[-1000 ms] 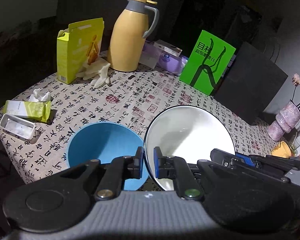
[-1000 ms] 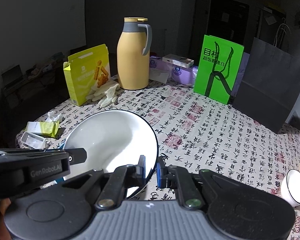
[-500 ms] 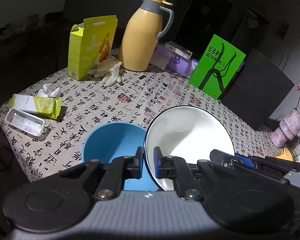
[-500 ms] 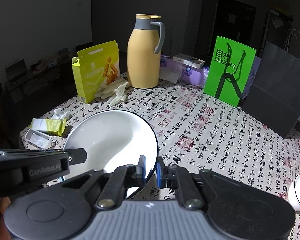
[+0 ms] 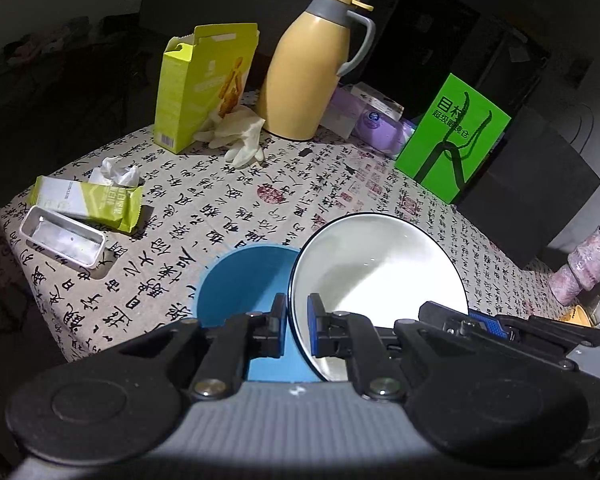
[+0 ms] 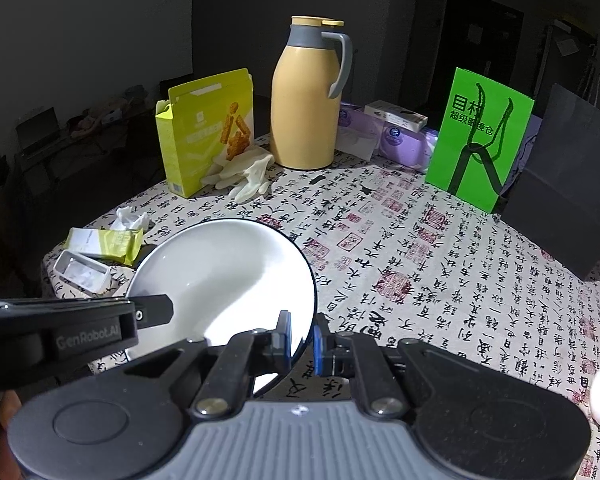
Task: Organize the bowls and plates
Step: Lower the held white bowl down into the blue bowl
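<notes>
white bowl [image 5: 376, 268] with dark rim held tilted above the table [image 5: 284, 184], both grippers clamped on its rim: left gripper [image 5: 297, 322] at 9 o'clock, right gripper [image 6: 300, 338] at 3. blue bowl [image 5: 244, 280] on cloth just beneath, left. flask [image 5: 312, 64] at 12.

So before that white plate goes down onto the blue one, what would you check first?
1. Left gripper shut on white plate rim: ok.
2. Right gripper shut on the opposite rim: ok.
3. Blue plate lies beneath, on the tablecloth: ok.
4. Blue plate bare: visible part ok, the rest hidden.
5. White plate level: cannot tell.
6. Metal tray and green packet apart from the blue plate: ok.
</notes>
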Available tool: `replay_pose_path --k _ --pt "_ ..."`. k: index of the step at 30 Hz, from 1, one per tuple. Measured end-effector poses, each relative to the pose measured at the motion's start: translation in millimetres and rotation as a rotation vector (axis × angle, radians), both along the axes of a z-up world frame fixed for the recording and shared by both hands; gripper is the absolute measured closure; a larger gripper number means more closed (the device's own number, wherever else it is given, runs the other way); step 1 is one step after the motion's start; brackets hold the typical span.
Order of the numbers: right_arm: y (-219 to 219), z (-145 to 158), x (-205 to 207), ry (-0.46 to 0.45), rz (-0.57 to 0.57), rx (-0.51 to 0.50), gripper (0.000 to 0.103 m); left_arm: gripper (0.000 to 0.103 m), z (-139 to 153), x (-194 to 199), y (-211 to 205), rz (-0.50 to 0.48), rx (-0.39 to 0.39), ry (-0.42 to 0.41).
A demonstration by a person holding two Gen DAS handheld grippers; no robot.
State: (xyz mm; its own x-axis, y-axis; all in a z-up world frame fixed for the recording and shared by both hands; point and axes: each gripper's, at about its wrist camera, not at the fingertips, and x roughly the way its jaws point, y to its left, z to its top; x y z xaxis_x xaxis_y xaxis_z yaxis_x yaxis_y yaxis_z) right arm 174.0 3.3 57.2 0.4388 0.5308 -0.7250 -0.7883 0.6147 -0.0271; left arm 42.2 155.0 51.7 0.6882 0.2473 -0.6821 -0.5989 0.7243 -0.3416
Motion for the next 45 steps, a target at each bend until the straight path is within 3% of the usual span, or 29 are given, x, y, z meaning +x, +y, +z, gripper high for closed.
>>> replay_pose_path --k 23,45 --pt "43 -41 6 0.076 0.021 -0.061 0.092 0.092 -36 8 38 0.018 -0.046 0.064" --pt "53 -71 18 0.144 0.037 -0.094 0.092 0.092 -61 21 48 -0.007 -0.044 0.128"
